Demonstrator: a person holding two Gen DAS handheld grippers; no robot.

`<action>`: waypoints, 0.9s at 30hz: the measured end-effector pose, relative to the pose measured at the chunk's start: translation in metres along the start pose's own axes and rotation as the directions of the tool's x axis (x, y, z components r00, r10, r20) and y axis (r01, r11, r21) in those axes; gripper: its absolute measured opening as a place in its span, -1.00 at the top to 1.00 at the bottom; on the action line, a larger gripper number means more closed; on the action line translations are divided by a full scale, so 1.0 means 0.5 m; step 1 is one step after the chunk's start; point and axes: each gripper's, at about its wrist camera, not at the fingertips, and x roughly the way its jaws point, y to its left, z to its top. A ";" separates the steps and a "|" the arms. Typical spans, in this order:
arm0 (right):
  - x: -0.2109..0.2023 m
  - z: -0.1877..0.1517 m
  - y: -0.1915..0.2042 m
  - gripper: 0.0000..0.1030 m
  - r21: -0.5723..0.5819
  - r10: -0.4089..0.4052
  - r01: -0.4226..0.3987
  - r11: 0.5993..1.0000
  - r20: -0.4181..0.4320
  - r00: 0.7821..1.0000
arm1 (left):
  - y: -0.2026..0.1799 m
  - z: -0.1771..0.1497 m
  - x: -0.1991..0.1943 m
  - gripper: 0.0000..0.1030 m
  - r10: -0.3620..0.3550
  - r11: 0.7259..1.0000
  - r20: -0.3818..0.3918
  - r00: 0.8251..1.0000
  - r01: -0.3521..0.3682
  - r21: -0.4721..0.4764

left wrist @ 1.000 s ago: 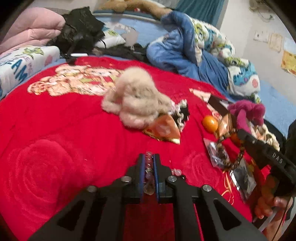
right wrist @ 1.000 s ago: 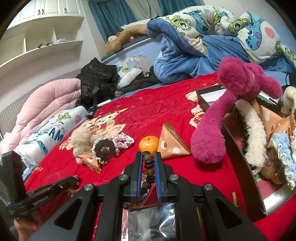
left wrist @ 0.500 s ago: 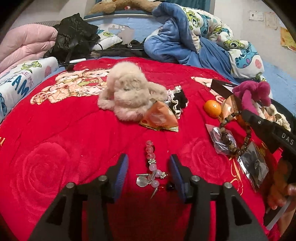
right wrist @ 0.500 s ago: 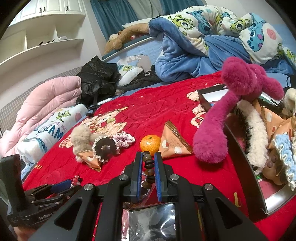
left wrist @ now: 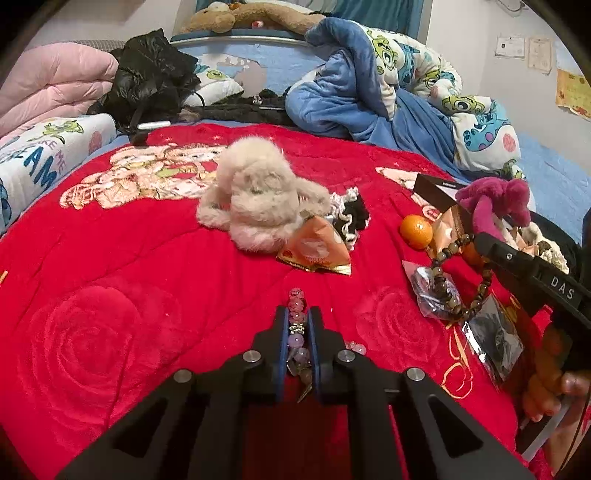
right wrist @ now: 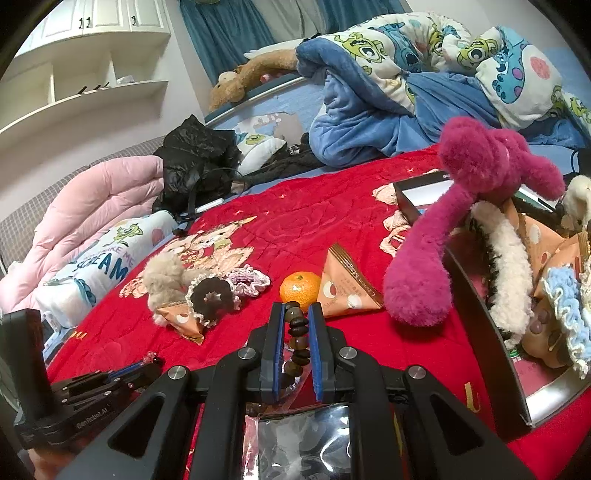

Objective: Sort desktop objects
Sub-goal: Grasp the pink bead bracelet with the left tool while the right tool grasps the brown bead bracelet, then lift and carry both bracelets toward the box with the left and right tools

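Bracelets both pinched: left gripper (left wrist: 297,334) clamps pink bead bracelet (left wrist: 297,314), right gripper (right wrist: 296,334) clamps brown bead bracelet (right wrist: 298,332) near tangerine (right wrist: 300,290); light, limp, slippery strands, best gripped across beads.

Place: a home bedroom.
Bed: red blanket (left wrist: 122,258), rumpled blue cartoon quilt (right wrist: 424,85), pink duvet (right wrist: 92,206).
Surroundings: white shelves (right wrist: 85,92), blue curtains (right wrist: 229,33), brown plush toy (left wrist: 251,14) on the headboard.
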 end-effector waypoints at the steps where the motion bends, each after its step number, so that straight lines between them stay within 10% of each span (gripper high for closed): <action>1: -0.002 0.000 0.002 0.73 -0.004 0.002 -0.002 1.000 0.005 1.000 | -0.001 0.002 -0.002 0.80 0.003 1.000 0.003 1.000 -0.003 0.003; 27: -0.086 0.026 -0.001 0.74 -0.012 -0.014 0.016 1.000 0.088 0.996 | -0.146 0.035 -0.073 0.84 -0.060 0.993 0.092 0.994 0.050 0.107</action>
